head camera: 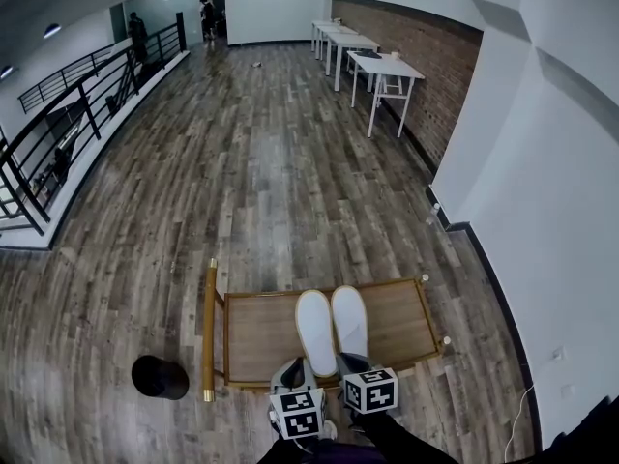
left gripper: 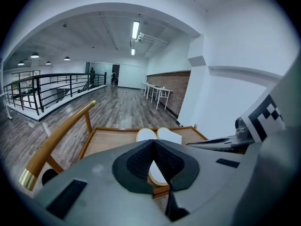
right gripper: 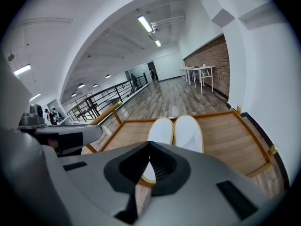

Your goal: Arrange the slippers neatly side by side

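Two white slippers with tan edging lie side by side, toes pointing away, on a low wooden tray table [head camera: 406, 312]: the left slipper [head camera: 315, 332] and the right slipper [head camera: 350, 322] touch along their inner edges. My left gripper [head camera: 292, 367] hovers over the left slipper's heel and my right gripper [head camera: 353, 361] over the right slipper's heel, at the table's near edge. In the left gripper view the left gripper [left gripper: 151, 144] is shut, with nothing between its pads. In the right gripper view the right gripper [right gripper: 149, 143] is also shut and holds nothing, with the slippers [right gripper: 189, 133] just beyond.
A wooden handle bar with brass ends [head camera: 209, 329] runs along the table's left side. A black round object [head camera: 160, 376] sits on the floor beside it. A white wall [head camera: 522, 191] is close on the right. White desks [head camera: 382, 66] and a black railing [head camera: 58, 124] stand far off.
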`<state>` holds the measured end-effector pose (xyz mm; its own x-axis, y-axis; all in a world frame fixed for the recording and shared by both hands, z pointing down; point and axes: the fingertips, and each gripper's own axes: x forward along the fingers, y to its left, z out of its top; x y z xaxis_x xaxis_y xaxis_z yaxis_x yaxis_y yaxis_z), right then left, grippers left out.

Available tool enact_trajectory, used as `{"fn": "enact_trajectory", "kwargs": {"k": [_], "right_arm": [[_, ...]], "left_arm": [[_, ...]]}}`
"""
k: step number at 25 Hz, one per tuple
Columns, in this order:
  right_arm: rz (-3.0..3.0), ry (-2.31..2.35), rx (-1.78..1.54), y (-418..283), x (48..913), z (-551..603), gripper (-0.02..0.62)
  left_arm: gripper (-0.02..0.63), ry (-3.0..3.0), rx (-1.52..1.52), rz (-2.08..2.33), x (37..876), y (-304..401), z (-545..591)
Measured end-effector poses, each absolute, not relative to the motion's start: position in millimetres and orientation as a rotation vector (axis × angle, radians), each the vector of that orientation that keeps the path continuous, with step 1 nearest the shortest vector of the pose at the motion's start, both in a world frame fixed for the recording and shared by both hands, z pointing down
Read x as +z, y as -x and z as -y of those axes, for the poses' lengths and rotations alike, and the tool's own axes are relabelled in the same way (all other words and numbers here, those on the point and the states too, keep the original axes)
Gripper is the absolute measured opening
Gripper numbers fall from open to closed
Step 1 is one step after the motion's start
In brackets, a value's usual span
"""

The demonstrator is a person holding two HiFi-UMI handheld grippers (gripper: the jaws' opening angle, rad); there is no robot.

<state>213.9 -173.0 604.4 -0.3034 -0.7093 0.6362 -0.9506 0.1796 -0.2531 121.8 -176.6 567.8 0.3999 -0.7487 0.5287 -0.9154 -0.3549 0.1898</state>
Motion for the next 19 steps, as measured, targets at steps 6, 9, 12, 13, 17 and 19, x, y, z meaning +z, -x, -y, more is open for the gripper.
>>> {"fn": "enact_trajectory", "kwargs": {"k": [6, 9, 12, 13, 17, 19], "right_arm": [[2.083, -1.579, 0.868, -211.2, 601.0, 173.3, -0.002], [2.086, -1.581, 0.872, -210.9, 601.2, 173.0, -0.002], [2.086, -1.582, 0.867, -211.2, 600.0, 172.1, -0.002], [2.088, -1.582, 0.868, -211.4, 599.9, 172.1, -0.002], [2.090, -1.581, 0.869, -215.0, 600.2, 173.0, -0.002], [2.089, -1.583, 0.867, -216.5, 600.5, 173.3, -0.002]], "left_arm": [[-0.002, -2.221, 0.496, 1.422, 567.2, -118.2, 175.9], [-0.002, -2.224, 0.495, 1.417, 565.6, -118.7, 175.7], [-0.002, -2.227, 0.495, 1.418, 563.9, -118.4, 174.5], [-0.002, -2.226, 0.495, 1.419, 563.8, -118.5, 174.3], [-0.002, -2.226, 0.495, 1.419, 564.4, -123.3, 173.8], [-0.002, -2.227, 0.497, 1.418, 564.8, -125.3, 173.3]]}}
